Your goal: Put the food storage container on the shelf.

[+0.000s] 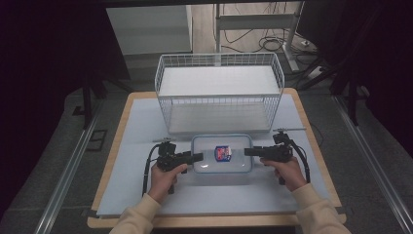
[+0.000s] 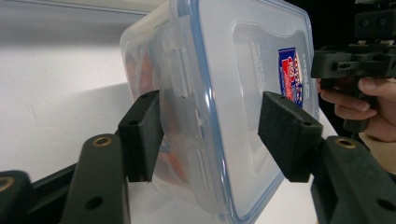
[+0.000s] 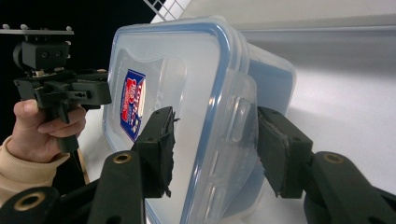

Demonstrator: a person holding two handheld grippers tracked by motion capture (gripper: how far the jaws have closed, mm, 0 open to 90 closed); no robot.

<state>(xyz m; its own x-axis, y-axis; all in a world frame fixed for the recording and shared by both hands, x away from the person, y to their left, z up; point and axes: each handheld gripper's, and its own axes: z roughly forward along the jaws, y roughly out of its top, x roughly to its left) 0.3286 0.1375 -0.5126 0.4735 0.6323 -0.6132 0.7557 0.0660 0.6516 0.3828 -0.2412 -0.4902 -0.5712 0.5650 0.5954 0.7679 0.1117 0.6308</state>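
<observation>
A clear plastic container [image 1: 222, 165] with a blue-rimmed lid and a red and blue sticker [image 1: 223, 153] lies on the white mat at the middle of the table. My left gripper [image 1: 198, 157] is at its left end and my right gripper [image 1: 247, 151] at its right end. In the left gripper view the open jaws of the left gripper [image 2: 212, 135] straddle the container's [image 2: 233, 65] end latch [image 2: 180, 70]. Something orange-red [image 2: 145, 77] shows through the wall. In the right gripper view the right gripper [image 3: 219, 151] stands open around the opposite latch [image 3: 238, 119] of the container [image 3: 163, 93].
A white wire basket [image 1: 219, 92] stands just behind the container, its open side up. The white mat [image 1: 146, 146] covers a wooden table [image 1: 109, 161] with bare room left, right and in front. Cables lie on the floor at the back.
</observation>
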